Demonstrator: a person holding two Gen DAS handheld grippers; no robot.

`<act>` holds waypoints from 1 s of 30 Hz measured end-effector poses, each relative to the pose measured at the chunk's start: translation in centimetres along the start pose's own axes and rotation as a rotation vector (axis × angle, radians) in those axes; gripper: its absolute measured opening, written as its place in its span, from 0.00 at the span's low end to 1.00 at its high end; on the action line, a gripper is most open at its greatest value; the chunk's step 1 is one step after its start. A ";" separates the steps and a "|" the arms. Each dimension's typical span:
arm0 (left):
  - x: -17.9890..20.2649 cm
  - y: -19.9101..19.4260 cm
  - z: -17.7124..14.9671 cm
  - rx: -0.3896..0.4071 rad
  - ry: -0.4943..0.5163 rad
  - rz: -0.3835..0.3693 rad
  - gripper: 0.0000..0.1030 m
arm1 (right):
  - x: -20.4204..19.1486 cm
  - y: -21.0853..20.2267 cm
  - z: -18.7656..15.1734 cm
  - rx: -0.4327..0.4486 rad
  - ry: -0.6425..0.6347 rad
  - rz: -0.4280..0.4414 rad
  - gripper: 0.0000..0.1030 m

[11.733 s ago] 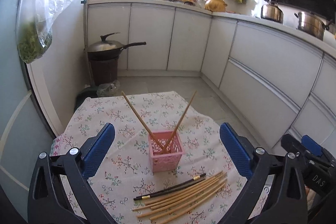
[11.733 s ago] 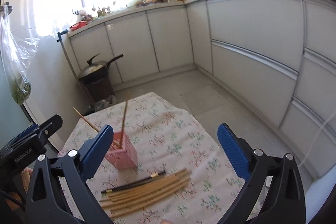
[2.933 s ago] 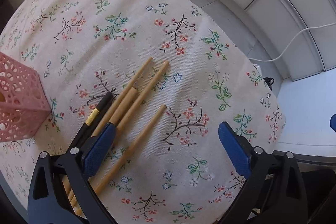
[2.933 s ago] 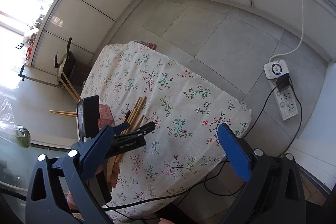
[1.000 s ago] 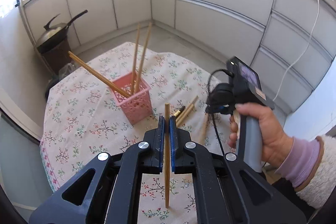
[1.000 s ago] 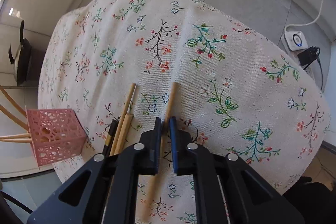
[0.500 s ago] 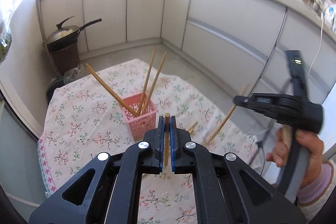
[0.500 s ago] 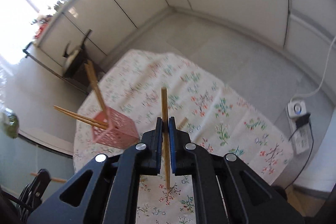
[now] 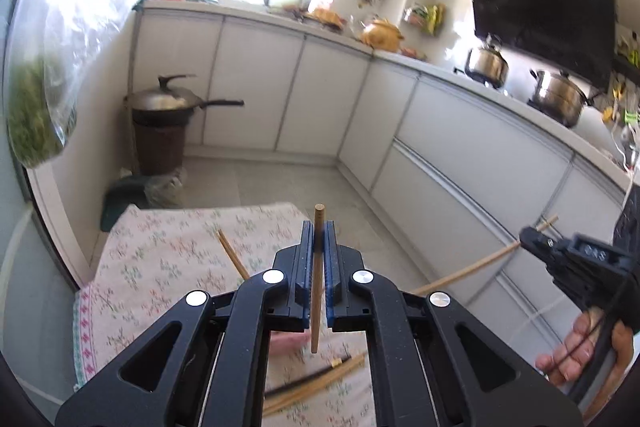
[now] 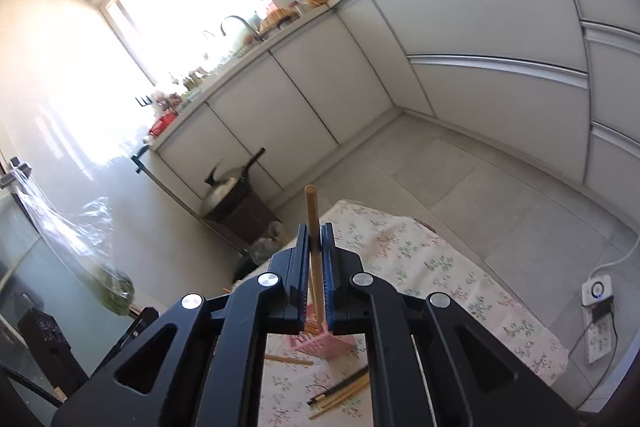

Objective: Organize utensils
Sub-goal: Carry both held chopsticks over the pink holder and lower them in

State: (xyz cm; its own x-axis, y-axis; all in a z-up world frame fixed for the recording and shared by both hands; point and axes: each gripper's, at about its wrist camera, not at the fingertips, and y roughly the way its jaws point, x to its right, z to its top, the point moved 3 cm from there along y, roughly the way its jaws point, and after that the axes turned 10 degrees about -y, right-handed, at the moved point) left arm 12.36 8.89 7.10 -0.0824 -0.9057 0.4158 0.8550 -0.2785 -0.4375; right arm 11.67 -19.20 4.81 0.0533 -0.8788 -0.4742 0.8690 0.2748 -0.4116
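My left gripper [image 9: 316,231] is shut on a wooden chopstick [image 9: 317,275] held upright above the floral tablecloth [image 9: 160,259]. My right gripper [image 10: 315,233] is shut on another wooden chopstick [image 10: 313,243], its lower end over the pink basket [image 10: 320,341]. In the left wrist view the basket [image 9: 290,341] is mostly hidden behind the jaws, and the right gripper [image 9: 536,239] shows at the right with its chopstick [image 9: 472,269] slanting down. Loose chopsticks [image 9: 316,379] lie on the cloth near the front; they also show in the right wrist view [image 10: 340,393].
A wok on a brown bin [image 9: 164,131] stands on the floor beyond the table. White cabinets [image 9: 460,163] curve along the back and right. A bag of greens [image 9: 32,123] hangs at the left. A power strip [image 10: 598,303] lies on the floor at the right.
Both grippers have tilted up to look across the kitchen. The basket has dropped low behind the jaws in both views. Each still holds its chopstick.
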 end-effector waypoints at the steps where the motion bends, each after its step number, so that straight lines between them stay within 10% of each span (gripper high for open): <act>1: -0.1 0.3 0.7 0.019 -0.013 0.010 0.04 | -0.3 0.2 0.2 -0.001 -0.003 0.011 0.06; 13: -3.7 6.4 0.9 -0.026 -0.107 0.144 0.05 | -1.9 3.6 -0.2 -0.058 -0.059 0.026 0.06; 17: -5.4 6.7 0.3 -0.063 -0.182 0.150 0.27 | -2.3 4.3 -0.1 -0.070 -0.060 0.029 0.06; 23: -6.7 2.3 2.0 0.089 -0.263 0.159 0.51 | -2.9 4.7 -0.2 -0.070 -0.071 0.029 0.06; 30: -7.5 1.0 2.9 0.118 -0.293 0.166 0.63 | -4.0 7.4 -1.3 -0.109 -0.087 0.006 0.06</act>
State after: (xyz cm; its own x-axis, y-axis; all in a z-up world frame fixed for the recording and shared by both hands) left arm 15.28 16.29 5.85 0.1986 -0.8008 0.5650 0.8990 -0.0808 -0.4305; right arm 17.22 -13.18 2.67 0.1047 -0.9063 -0.4094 0.8100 0.3166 -0.4936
